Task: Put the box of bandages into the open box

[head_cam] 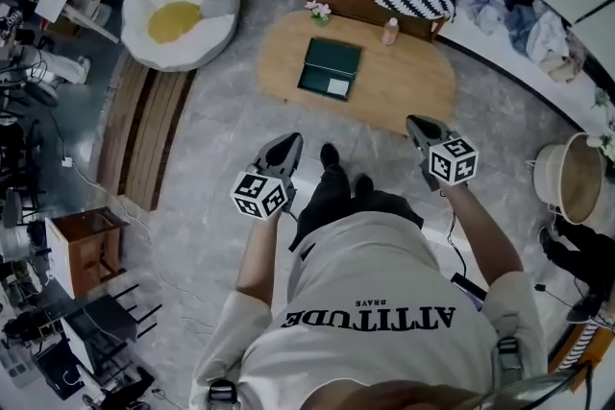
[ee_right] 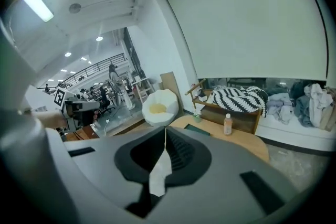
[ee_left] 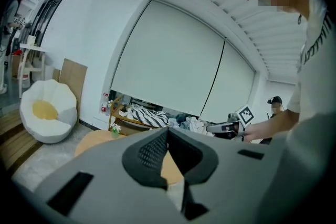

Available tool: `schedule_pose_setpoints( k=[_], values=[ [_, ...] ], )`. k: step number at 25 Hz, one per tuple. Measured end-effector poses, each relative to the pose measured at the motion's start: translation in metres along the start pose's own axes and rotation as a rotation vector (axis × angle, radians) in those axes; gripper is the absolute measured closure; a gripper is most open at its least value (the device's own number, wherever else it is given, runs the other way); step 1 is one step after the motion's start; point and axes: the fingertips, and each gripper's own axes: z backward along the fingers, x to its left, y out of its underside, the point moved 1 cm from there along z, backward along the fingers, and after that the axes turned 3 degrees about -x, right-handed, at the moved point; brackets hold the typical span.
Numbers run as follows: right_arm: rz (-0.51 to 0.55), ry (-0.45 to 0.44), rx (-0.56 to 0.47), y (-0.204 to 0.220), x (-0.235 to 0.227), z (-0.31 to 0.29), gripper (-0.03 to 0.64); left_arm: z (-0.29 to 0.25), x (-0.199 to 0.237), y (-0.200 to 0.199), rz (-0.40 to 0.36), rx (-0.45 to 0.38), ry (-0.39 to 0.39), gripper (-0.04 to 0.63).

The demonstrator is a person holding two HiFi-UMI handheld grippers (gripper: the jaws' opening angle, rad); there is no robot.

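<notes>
A green open box (head_cam: 325, 62) is seen at the middle of the oval table (head_cam: 413, 77), with a small white packet (head_cam: 338, 87), possibly the bandages, at its near corner. Well short of the table, the left gripper (head_cam: 287, 143) and right gripper (head_cam: 419, 123) are held closed and empty, presumably awaiting the approach.

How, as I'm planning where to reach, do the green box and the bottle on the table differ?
The green box is dark, flat and rectangular, lying mid-table; the bottle is pale orange, slim, upright, near the far edge. Both rest on the wooden table.
</notes>
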Motion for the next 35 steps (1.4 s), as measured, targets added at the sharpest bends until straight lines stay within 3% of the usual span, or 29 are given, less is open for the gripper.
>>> schedule_pose_setpoints(
  k=[9,17,22,26,31,35],
  values=[
    [0.027,0.026,-0.077,-0.017,0.038,0.019,0.595,0.041,0.005,-0.013,-0.047,0.000,0.005,0.574],
    [-0.005,0.077,-0.160,-0.027,0.094,0.021,0.595,0.081,0.037,-0.030,-0.074,0.006,0.054,0.574],
    [0.033,0.100,-0.205,-0.042,0.127,0.016,0.595,0.101,0.060,-0.044,-0.065,-0.016,0.066,0.574],
    [0.040,0.116,-0.233,-0.057,0.135,0.010,0.597,0.107,0.073,-0.053,-0.067,-0.027,0.067,0.574],
    [0.047,0.111,-0.250,-0.066,0.142,0.005,0.597,0.111,0.084,-0.059,-0.122,-0.037,0.049,0.574],
    [0.048,0.113,-0.248,-0.069,0.143,0.002,0.597,0.112,0.093,-0.060,-0.105,-0.052,0.036,0.574]
  ],
)
